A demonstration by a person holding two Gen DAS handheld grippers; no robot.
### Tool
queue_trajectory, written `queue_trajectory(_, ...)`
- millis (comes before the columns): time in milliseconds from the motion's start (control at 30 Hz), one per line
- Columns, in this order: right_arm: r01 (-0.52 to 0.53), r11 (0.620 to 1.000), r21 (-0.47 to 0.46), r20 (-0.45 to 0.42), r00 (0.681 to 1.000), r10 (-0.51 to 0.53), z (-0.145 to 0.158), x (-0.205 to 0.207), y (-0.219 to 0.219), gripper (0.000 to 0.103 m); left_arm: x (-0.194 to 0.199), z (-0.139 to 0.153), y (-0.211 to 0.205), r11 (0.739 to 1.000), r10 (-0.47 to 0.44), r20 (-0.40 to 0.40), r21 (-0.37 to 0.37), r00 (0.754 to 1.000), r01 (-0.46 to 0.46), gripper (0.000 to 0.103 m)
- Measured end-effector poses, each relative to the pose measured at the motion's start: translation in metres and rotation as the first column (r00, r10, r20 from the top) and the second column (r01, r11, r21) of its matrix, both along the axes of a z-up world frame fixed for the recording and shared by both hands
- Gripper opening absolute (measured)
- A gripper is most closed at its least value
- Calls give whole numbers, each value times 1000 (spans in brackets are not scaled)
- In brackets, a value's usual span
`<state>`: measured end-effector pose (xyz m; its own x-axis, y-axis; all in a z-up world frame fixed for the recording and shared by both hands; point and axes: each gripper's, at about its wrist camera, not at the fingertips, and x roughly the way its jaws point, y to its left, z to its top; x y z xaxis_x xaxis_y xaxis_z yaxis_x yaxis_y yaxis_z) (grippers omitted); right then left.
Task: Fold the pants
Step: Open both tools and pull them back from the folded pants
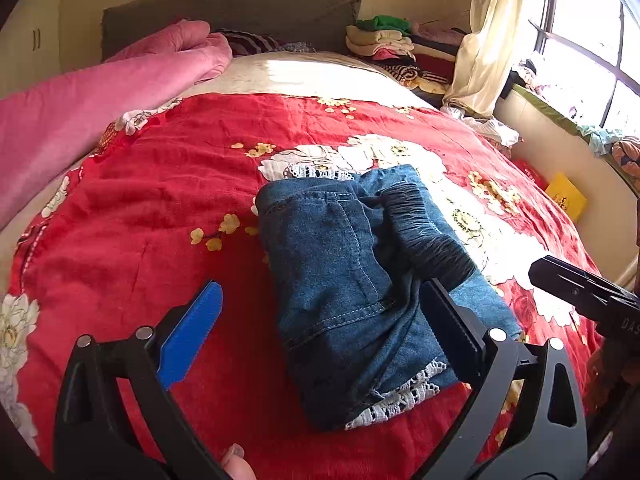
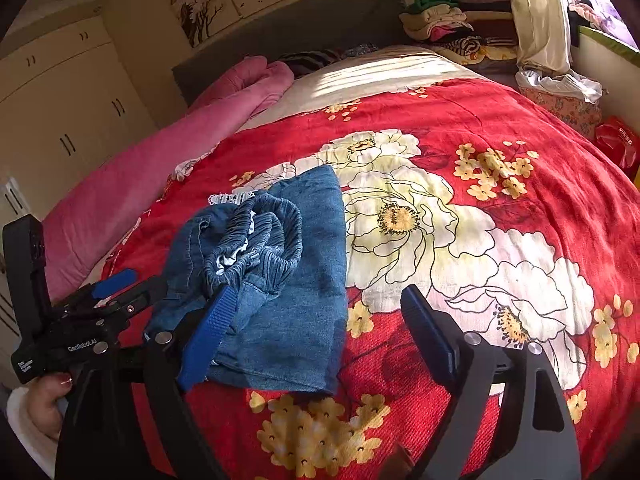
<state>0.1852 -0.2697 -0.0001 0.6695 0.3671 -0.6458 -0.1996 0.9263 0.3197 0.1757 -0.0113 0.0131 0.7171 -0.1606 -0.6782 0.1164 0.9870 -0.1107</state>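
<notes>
"GenRobot.AI" on left gripper (image 2: 116,292). Both grippers wide open, holding nothing; right gripper (image 2: 320,340). Folded pants (image 1: 360,280) on red blanket (image 1: 160,200). Pink quilt (image 1: 80,120) beside.

Pants (image 1: 340,280): matt blue denim w/ white lace trim. Bedspread (image 1: 160,200): crinkled red floral cloth. Left gripper (image 1: 320,320): matt black plastic, ribbed blue pad, shiny metal pins.
</notes>
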Motion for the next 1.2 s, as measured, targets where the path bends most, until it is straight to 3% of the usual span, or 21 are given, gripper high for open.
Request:
queue_trajectory(767, 19, 999, -41, 139, 990, -13, 49, -59, -4, 98, -58, 38, -3, 1000, -1, 65, 9, 998, 0, 93)
queue_trajectory(1200, 27, 996, -86, 171, 985, -12, 55, -100, -5, 98, -99, 37, -1, 1000, -1, 69, 21, 998, 0, 93)
